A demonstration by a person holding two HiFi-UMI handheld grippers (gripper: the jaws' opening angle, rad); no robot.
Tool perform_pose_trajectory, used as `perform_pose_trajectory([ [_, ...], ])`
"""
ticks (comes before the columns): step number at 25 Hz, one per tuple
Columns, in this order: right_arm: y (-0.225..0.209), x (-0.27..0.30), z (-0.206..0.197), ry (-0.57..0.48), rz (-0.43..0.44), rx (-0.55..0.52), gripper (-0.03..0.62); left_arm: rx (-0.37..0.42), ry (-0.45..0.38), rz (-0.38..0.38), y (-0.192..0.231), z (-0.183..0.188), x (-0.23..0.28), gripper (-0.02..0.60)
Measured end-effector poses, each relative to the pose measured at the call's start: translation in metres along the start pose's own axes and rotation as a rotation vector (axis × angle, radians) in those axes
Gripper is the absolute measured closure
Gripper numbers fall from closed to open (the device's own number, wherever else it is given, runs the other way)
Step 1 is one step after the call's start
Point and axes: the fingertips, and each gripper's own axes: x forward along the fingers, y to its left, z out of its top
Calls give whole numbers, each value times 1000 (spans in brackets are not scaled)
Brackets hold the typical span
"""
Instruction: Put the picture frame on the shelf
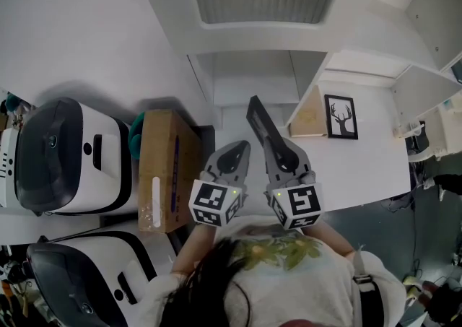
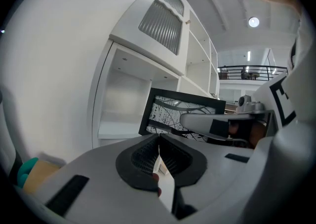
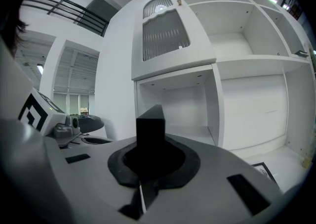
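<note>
Holding: the right gripper [image 1: 273,144] has its jaws clamped hard on one end of the picture frame [image 1: 258,120], the pads almost together on its thin black edge
Picture frame: juts forward and upward out of the right gripper's jaws, clear of every surface; edge-on in the right gripper view, while the left gripper view shows its face, a black-and-white tangle of lines inside a black border
Other hand: the left gripper [image 1: 240,149] sits just to the left of the right one, about level with it; its jaws are closed tip to tip with nothing gripped between them
Shelf: the white shelf unit [image 3: 173,104] stands ahead of both grippers; an open compartment lies straight beyond the right gripper's jaws and past the frame's far end, and the frame is not touching it
Right of the right gripper: a white counter [image 1: 368,156] carrying a deer picture [image 1: 341,116] in a black border, well apart from the held frame
Left of the left gripper: a cardboard box [image 1: 164,170] near it, then white machines [image 1: 68,156] with dark lids farther out
</note>
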Motion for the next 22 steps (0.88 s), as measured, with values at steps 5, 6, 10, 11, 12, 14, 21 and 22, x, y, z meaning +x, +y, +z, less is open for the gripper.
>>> perform_pose_trajectory([
  [5, 1, 15, -1, 12, 9, -6, 557, -20, 3, 2, 10, -2, 5, 551],
  [6, 2, 18, -1, 13, 10, -9, 557, -24, 5, 2, 11, -3, 6, 551],
  [10, 3, 28, 1, 11, 13, -15, 557, -35, 10, 5, 17, -5, 7, 551],
  [11, 3, 31, 2, 9, 13, -17, 557, -36, 10, 5, 18, -5, 7, 551],
  [12, 3, 33, 2, 7, 13, -20, 557, -35, 9, 5, 19, -4, 7, 551],
  [14, 3, 38, 4, 4, 12, -27, 557, -33, 8, 7, 21, -3, 7, 551],
  [21, 0, 51, 1, 27, 6, -40, 557, -35, 2, 16, 27, 0, 8, 551],
  [22, 0, 53, 0, 28, 8, -41, 557, -36, 3, 16, 28, 0, 8, 551],
])
